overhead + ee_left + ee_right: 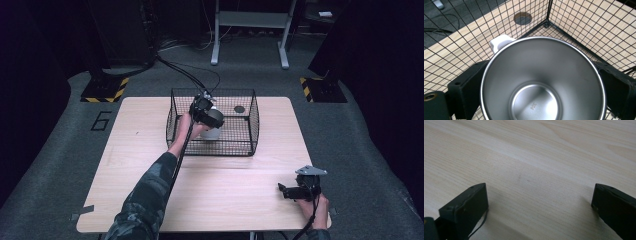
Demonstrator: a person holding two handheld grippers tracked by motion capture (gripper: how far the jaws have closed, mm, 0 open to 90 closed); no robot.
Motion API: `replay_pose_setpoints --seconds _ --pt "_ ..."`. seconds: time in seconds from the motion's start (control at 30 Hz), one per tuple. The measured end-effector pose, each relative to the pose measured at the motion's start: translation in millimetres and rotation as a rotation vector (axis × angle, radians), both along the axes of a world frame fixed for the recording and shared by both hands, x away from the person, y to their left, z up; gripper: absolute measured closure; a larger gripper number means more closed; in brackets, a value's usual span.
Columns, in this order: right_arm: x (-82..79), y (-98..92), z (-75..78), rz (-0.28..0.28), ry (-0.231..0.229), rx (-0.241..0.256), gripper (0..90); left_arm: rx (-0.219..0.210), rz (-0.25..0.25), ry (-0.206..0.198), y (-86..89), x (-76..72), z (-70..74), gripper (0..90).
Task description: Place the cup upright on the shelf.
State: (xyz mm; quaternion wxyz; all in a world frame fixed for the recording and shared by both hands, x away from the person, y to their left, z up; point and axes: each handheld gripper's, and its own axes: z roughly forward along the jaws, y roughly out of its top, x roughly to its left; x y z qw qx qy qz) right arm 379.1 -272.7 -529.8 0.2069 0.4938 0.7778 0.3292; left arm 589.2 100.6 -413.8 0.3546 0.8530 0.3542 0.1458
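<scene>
We are holding the steel cup (541,80), clamped in the left tool (209,116), inside the wire basket (252,107); next, releasing it gently. Right tool (285,190) is resting wide apart on the bench (549,157).

1. the left forearm, in a camouflage sleeve, stretches forward and up the middle of the high view.
2. the left gripper (206,114) sits at the end of that arm, its jaws clamped against something held between them.
3. the right hand (314,206) rests low at the near right.
4. the right gripper (283,190) points leftward, jaws spread wide with nothing between them.
</scene>
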Motion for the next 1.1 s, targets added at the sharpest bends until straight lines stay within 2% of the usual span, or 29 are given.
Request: replay_pose_setpoints --seconds 0.37,0.73,1.0,1.1 --pt "0.1 0.6 -0.1 -0.01 -0.002 0.004 0.4 0.022 0.001 0.025 -5.4 1.4 -2.1 6.1" --pt "0.1 0.1 -0.1 0.0 -0.001 0.0 0.4 0.041 0.001 0.053 -3.7 3.8 -5.4 6.0" --pt "0.2 0.6 -0.1 -0.005 -0.003 0.004 0.4 0.079 -0.008 0.072 -4.5 4.8 -8.4 5.9" --pt "0.3 0.7 -0.3 -0.006 -0.005 0.004 0.4 0.074 -0.004 0.077 -4.5 3.9 -9.4 5.7"
